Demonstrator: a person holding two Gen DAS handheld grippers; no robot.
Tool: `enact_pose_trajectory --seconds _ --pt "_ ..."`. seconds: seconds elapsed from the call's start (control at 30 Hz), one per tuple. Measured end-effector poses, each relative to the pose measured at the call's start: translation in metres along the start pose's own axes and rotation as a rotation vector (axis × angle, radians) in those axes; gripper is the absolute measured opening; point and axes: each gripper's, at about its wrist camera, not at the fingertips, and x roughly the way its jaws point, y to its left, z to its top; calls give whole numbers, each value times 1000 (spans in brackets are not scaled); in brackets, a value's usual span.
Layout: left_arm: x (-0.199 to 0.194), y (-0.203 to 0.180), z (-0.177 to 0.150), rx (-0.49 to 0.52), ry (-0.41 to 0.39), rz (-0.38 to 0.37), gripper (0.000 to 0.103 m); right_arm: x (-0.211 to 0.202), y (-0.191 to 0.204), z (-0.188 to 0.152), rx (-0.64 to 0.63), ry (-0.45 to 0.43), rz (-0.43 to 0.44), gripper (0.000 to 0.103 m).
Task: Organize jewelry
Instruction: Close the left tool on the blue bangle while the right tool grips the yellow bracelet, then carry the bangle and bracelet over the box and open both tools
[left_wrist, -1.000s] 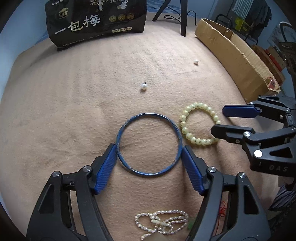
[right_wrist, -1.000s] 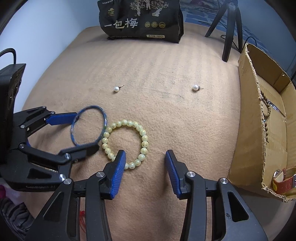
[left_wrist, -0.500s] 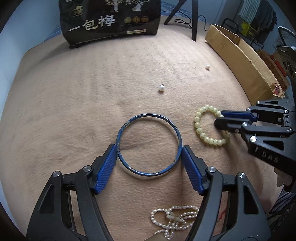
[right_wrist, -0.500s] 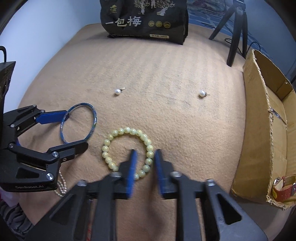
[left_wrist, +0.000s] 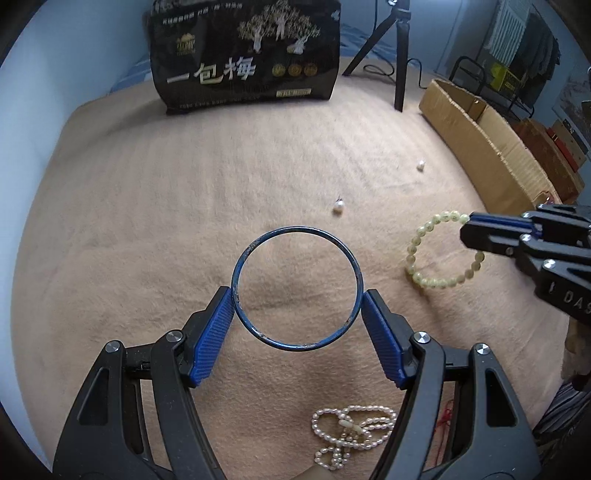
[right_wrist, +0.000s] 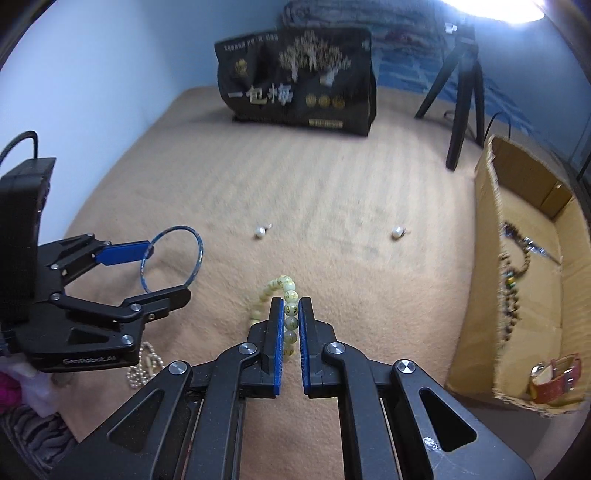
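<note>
A: Background first: tan fuzzy blanket (left_wrist: 155, 229) with faint ribbing as the surface, blue wall at 9 o'clock, black printed snack bag (left_wrist: 245, 55) standing at 12, tripod (left_wrist: 400, 48) beside it.

B: Grippers?

A: Left gripper (left_wrist: 297, 321) has its ribbed blue pads spread wide and pressed against the outside of a blue bangle (left_wrist: 297, 288), one pad on each side. It looks like a rigid thin ring with chipped paint, so a squeeze across the full width makes sense.

B: Right one?

A: Right gripper (right_wrist: 291, 325) has just closed its jaws, now nearly together and clamped on one arc of the bead bracelet (right_wrist: 286, 306). In the left view the free part of the loop hangs off the tip at 3 o'clock. Round, glossy, pale yellow-green beads; the loop is slack, so pinching a short stretch should be enough.

B: Why hold both?

A: My guess is both are headed for the cardboard box (right_wrist: 476, 280) at 3 o'clock in the right view. It's open, with rough torn edges, and already holds a dark bead string (right_wrist: 511, 280) and a watch with a reddish strap (right_wrist: 554, 376).

B: Anything still loose?

A: Two small pearl earrings (right_wrist: 260, 232) (right_wrist: 397, 232) near the middle of the blanket, well apart. A bunched pearl necklace (left_wrist: 349, 432) of tiny irregular beads lies at 6 o'clock under the left gripper.
</note>
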Motion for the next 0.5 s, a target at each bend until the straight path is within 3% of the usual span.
enact_pose_trajectory --seconds 0.5 --pt "-43 -55 37 40 -148 -60 73 -78 -67 9 131 -195 -53 6"
